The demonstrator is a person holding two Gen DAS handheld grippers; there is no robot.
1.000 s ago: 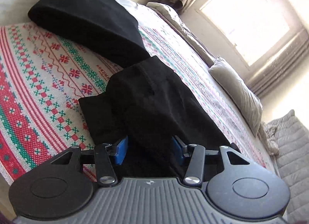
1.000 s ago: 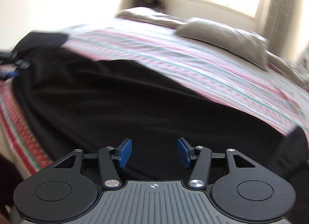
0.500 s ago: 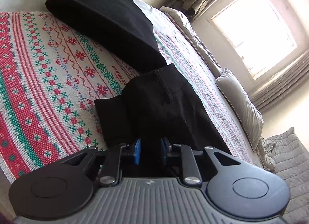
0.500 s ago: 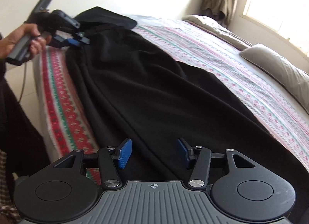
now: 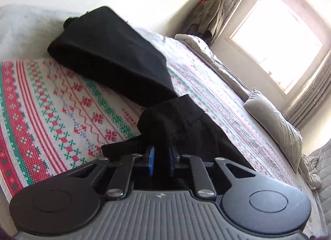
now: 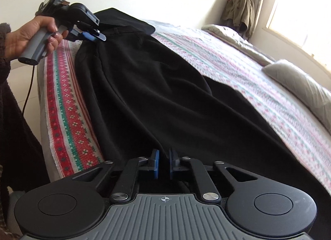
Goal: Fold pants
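Black pants (image 6: 155,87) lie lengthwise along the near side of a bed, on a red, green and white patterned bedspread (image 6: 68,105). My right gripper (image 6: 163,155) is at the leg end, its jaws closing, blue pads pinching a ridge of the black fabric. At the waist end of the pants (image 5: 175,120), my left gripper (image 5: 161,151) has its jaws closing too, with a raised fold of waistband squeezed between its pads. The right wrist view shows the left gripper (image 6: 91,35) from outside, held by a person's hand (image 6: 26,35) at the far left corner.
A second black folded garment (image 5: 107,54) lies beyond the waistband near the bed's corner. A grey pillow (image 5: 275,124) and rumpled bedding sit on the far side under a bright window (image 5: 275,43). Clothes (image 6: 240,8) hang in the room's corner. The bed edge (image 6: 43,99) drops off at left.
Both grippers' jaws went from wide apart to closed on black fabric. The right gripper swung round to look along the pants toward the left gripper. The left gripper tilted a little.
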